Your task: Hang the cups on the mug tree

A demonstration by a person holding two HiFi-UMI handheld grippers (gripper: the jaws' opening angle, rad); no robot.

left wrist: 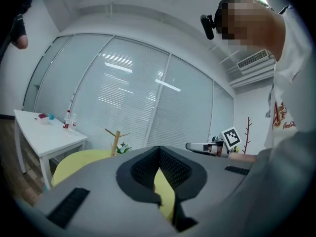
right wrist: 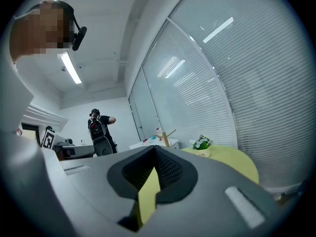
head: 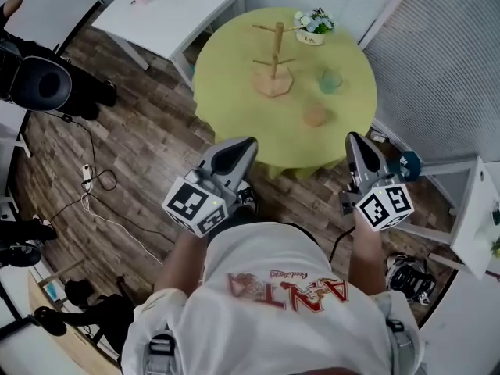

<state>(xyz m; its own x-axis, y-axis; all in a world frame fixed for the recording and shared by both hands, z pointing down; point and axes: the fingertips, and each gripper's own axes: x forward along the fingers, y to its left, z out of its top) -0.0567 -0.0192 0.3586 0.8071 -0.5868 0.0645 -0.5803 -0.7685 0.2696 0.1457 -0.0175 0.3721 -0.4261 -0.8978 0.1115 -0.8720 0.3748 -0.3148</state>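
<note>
A wooden mug tree (head: pixel 272 62) stands bare toward the back of the round yellow-green table (head: pixel 234 92). To its right sits a teal cup (head: pixel 330 80). A tan cup (head: pixel 314 116) stands nearer me. Both grippers hover at the table's near edge, short of the cups. My left gripper (head: pixel 248 143) is shut and holds nothing. My right gripper (head: pixel 353 137) is also shut and holds nothing. In the left gripper view the jaws (left wrist: pixel 159 152) meet, with the mug tree (left wrist: pixel 116 139) far beyond. In the right gripper view the jaws (right wrist: pixel 154 149) are together and the mug tree (right wrist: pixel 167 137) is distant.
A small flower pot (head: pixel 314 26) sits at the table's back edge. A white table (head: pixel 176 10) with bottles stands behind on the left. A person in black (head: pixel 39 80) is at the far left, with cables (head: pixel 94 182) on the wood floor. A white rack (head: pixel 469 201) stands on the right.
</note>
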